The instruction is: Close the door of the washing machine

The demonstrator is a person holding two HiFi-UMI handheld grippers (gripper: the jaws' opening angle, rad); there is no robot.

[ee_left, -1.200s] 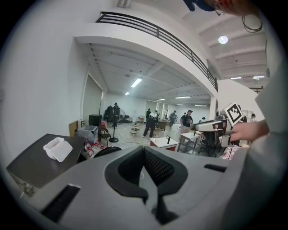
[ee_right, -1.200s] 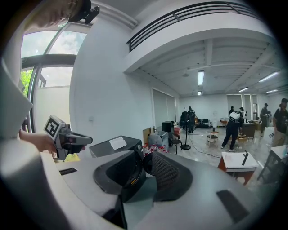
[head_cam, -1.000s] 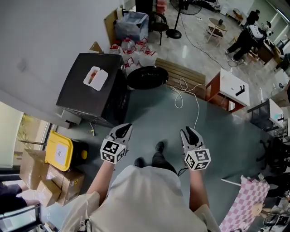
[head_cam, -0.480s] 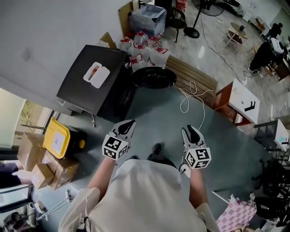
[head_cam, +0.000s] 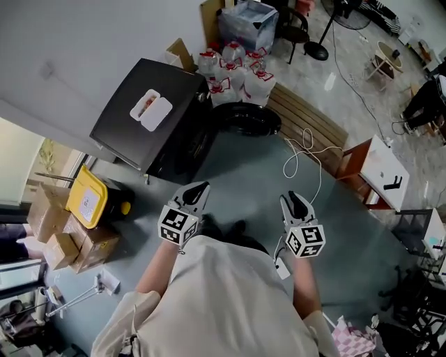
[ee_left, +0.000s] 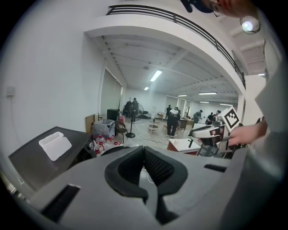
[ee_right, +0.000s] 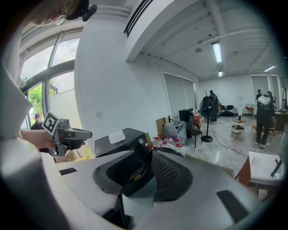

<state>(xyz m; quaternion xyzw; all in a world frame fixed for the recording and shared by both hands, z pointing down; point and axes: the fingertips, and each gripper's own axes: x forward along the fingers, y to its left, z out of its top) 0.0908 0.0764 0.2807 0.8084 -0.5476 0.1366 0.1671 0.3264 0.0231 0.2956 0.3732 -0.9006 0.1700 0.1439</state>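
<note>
The black washing machine point(head_cam: 125, 122) stands against the white wall at upper left, a white tray point(head_cam: 151, 109) lying on its top. Its round door point(head_cam: 245, 118) hangs swung open to the right of the front. Both grippers are held out before the person's chest, over the grey floor and well short of the machine. My left gripper point(head_cam: 198, 188) has its tips together with nothing between them, and so does my right gripper point(head_cam: 290, 199). In the right gripper view the machine point(ee_right: 123, 143) and its open door point(ee_right: 171, 152) sit just beyond the right gripper point(ee_right: 150, 152).
Water jugs point(head_cam: 237, 66) and a plastic bin point(head_cam: 247, 21) stand behind the door. A wooden pallet point(head_cam: 313, 122) and a white cable point(head_cam: 303, 150) lie to the right, with a white-topped table point(head_cam: 383, 164) beyond. A yellow bin point(head_cam: 87, 202) and cardboard boxes point(head_cam: 66, 244) sit left.
The person has walked toward the machine; it and the open door have shifted right in the head view. Both grippers stayed ahead of the chest, jaws unchanged.
</note>
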